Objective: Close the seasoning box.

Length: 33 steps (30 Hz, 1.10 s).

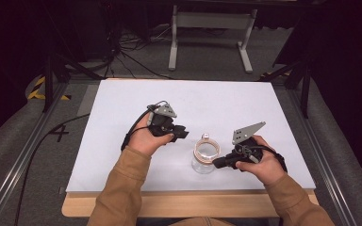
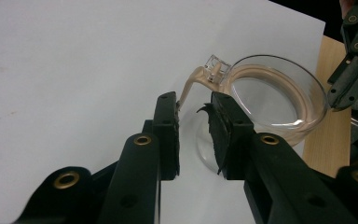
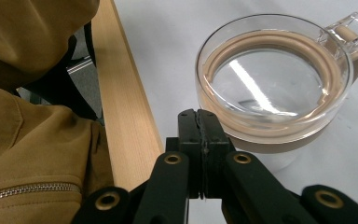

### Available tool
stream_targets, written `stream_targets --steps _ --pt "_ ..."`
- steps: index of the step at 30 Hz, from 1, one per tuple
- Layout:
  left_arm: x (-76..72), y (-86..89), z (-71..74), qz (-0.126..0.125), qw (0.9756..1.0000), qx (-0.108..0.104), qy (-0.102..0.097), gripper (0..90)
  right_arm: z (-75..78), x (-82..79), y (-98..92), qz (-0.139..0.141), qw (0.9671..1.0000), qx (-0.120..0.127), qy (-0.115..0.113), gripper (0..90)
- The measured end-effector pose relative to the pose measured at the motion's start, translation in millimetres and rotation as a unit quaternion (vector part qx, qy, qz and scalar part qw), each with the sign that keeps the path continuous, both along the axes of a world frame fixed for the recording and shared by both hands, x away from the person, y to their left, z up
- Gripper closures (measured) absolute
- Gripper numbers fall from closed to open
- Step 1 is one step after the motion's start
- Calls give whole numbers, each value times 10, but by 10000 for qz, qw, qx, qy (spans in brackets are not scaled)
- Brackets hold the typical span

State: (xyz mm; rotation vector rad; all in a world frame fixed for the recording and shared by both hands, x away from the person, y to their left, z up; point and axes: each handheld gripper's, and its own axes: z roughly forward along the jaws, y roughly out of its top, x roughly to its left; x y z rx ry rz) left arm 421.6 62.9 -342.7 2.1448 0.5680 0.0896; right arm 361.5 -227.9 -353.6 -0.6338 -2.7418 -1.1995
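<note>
My left gripper (image 2: pixel 193 116) hangs over the white bench (image 1: pixel 122 117), its jaws apart with a clear gap between them, nothing held. Just past the tips sits a clear glass jar (image 2: pixel 270 100) with a tan sealing ring around its rim, and a tan clasp tab (image 2: pixel 191 84) sticks out from it toward that gap; I cannot tell whether the tab touches either jaw. In the high view the jar (image 1: pixel 203 157) stands upright near the bench's front edge, between my two hands. My left hand (image 1: pixel 148 139) holds its gripper (image 1: pixel 181 133) just left of the jar. My right gripper (image 3: pixel 199 128) has its jaws pressed flat together, empty, tips right at the jar's near wall (image 3: pixel 270 135), low by the rim. From above, that gripper (image 1: pixel 219 162) points in from the right, close against the jar. My tan sleeve (image 3: pixel 32 144) and the wooden front edge (image 3: pixel 121 93) of the bench sit beside it.
</note>
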Motion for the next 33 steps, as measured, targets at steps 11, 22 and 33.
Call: stream_targets --steps 11,22,33 --pt "-32 51 7 115 9999 -52 -13 686 120 26 -116 -258 9988 308 -271 849" --pt "-147 320 -19 505 9987 -8 38 658 373 186 -376 -942 9892 707 -875 765" --pt "-124 538 -110 859 9961 47 190 638 346 451 -691 -1794 9747 270 -1304 685"
